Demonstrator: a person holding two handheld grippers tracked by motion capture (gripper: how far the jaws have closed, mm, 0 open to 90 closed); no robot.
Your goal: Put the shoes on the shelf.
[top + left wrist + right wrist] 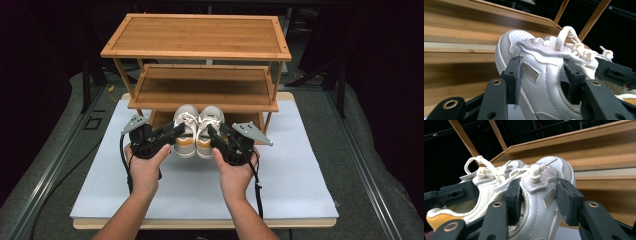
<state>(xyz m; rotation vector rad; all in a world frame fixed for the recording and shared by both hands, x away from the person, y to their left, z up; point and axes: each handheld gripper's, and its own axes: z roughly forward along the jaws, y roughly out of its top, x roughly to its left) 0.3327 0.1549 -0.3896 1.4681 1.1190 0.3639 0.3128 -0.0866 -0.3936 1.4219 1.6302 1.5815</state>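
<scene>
Each clamped on a white sneaker's soft, yielding side wall, the left gripper [176, 131] and right gripper [212, 133] should hold these light shoes [198, 130] near the firmer collar

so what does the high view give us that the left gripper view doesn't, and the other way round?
High view alone: the whole three-tier shelf, the white table mat, both hands, the right gripper.
Left gripper view alone: close detail of its jaws clamped across the left shoe's side, one inside the collar, and the perforated toe.
Shared: the left gripper, the pair of white shoes, laces, shelf wood.
</scene>
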